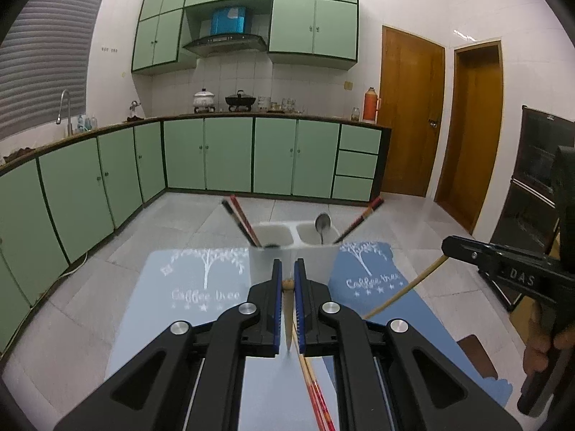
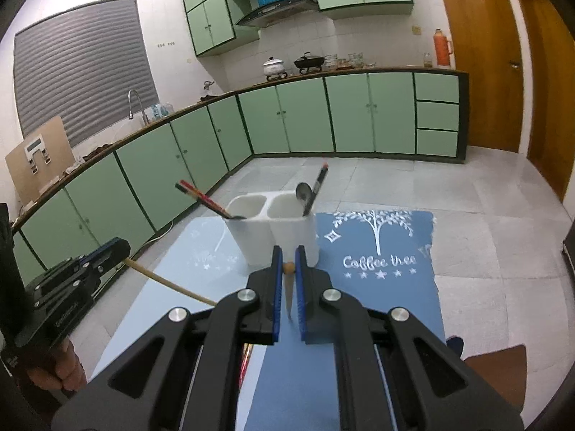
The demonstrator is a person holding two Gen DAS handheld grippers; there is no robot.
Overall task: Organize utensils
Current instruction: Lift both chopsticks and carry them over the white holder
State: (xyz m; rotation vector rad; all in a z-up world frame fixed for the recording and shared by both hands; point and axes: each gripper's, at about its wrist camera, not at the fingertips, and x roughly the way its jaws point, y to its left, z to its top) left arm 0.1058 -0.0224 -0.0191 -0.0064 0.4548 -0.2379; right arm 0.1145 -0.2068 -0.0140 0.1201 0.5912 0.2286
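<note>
Both grippers, left gripper [image 1: 288,274] and right gripper [image 2: 288,258], have jaws clamped on one chopstick [image 1: 287,284] each. Next: insert into the white holder [image 2: 273,230] ahead.

You can read "Coffee tree" in white script on the darker blue mat [image 2: 377,287], set under a white tree drawing with a row of stars below it. The same words show on that mat in your left wrist view [image 1: 372,282], and again on the paler blue mat [image 1: 201,294] beside it, though there the letters are blurred. On the black body of your right claw [image 1: 445,245] you can make out the raised letters "DAS". The embossed lettering on your left claw [image 2: 122,248] is too small to read.
</note>
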